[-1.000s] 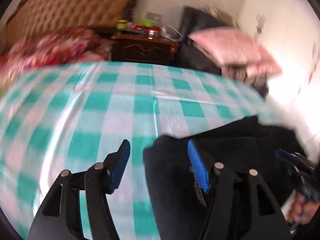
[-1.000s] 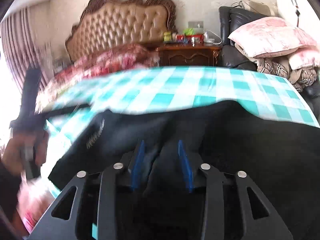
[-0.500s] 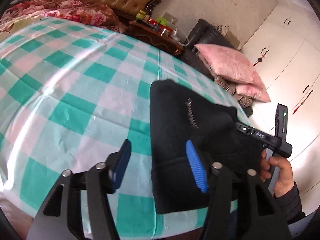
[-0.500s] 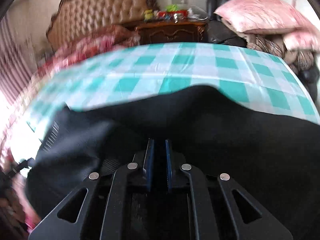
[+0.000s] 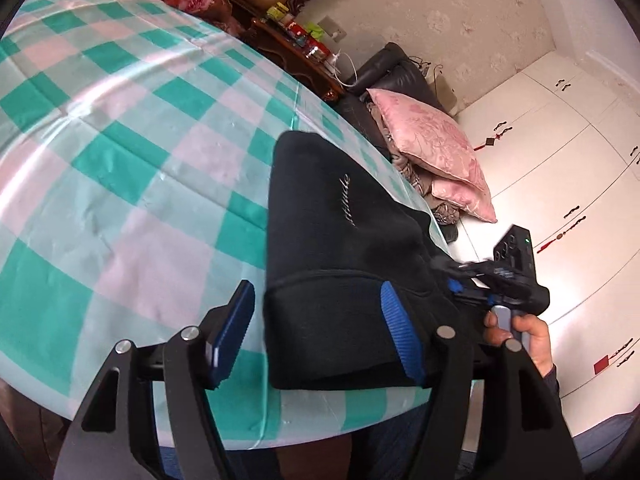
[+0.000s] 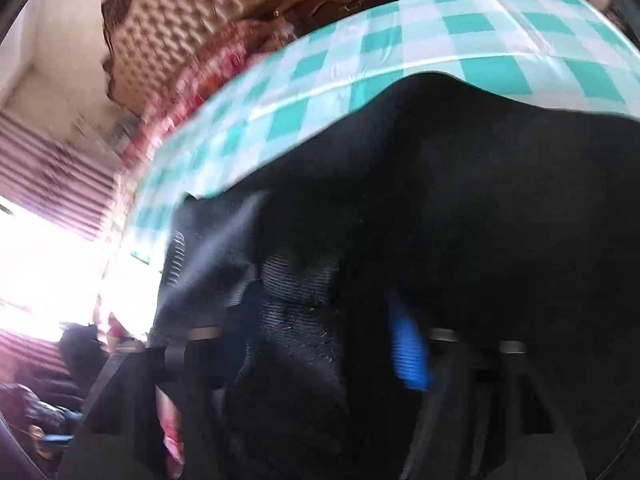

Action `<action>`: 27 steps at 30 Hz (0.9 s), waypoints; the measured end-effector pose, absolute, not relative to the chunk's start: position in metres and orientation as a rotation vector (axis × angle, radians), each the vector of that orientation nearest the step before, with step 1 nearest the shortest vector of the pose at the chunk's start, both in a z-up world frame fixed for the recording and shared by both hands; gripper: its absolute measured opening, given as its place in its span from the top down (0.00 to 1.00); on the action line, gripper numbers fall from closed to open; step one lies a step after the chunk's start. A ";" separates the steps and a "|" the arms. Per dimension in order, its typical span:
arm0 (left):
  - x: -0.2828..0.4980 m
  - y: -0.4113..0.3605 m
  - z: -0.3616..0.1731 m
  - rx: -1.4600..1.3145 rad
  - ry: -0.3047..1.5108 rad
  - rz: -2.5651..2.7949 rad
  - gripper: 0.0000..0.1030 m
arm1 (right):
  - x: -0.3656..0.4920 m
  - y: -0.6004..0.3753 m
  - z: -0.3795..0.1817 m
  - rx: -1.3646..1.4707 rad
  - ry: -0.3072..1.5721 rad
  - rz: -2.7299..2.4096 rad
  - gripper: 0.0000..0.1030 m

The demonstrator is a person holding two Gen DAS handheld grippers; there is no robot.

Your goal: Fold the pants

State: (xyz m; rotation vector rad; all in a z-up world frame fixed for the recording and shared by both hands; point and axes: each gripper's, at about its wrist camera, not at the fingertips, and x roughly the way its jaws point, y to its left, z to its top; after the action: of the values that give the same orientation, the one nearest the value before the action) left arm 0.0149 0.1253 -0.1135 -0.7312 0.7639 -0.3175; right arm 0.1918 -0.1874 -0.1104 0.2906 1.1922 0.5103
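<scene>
Black pants (image 5: pixel 344 248) with white script lettering lie folded into a thick stack at the near right corner of the checked table (image 5: pixel 120 152). My left gripper (image 5: pixel 316 328) is open and empty, its blue pads on either side of the stack's near end, above it. My right gripper shows in the left wrist view (image 5: pixel 460 280) at the stack's right edge. In the blurred right wrist view it (image 6: pixel 324 332) is open, with the black pants (image 6: pixel 460 200) bunched between its blue pads (image 6: pixel 408 356).
The table's near edge (image 5: pixel 280 420) and right edge run close beside the pants. Pink pillows (image 5: pixel 432 148) on a dark chair stand past the right edge. A wooden nightstand (image 5: pixel 296 52) and a bed with a tufted headboard (image 6: pixel 176 40) stand behind the table.
My right gripper was shut on the pants half a second ago and has opened. My left gripper has pulled back and turned right, staying open. The pants went from spread to a folded stack.
</scene>
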 end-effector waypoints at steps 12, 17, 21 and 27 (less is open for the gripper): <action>0.013 0.106 -0.124 -0.714 0.806 -0.306 0.36 | 0.169 -0.160 -0.102 -0.084 1.020 0.394 0.88; 0.012 0.104 -0.125 -0.705 0.807 -0.294 0.37 | 0.169 -0.162 -0.107 -0.108 0.999 0.379 0.87; 0.012 0.103 -0.126 -0.704 0.812 -0.293 0.40 | 0.167 -0.160 -0.108 -0.114 0.987 0.372 0.87; 0.013 0.103 -0.124 -0.696 0.820 -0.289 0.41 | 0.168 -0.165 -0.109 -0.082 0.987 0.361 0.70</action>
State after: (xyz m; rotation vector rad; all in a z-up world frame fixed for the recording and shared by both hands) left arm 0.0134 0.1030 -0.1244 -0.6965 0.8196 -0.2890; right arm 0.1677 -0.1654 -0.1088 -0.0822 0.9875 0.3610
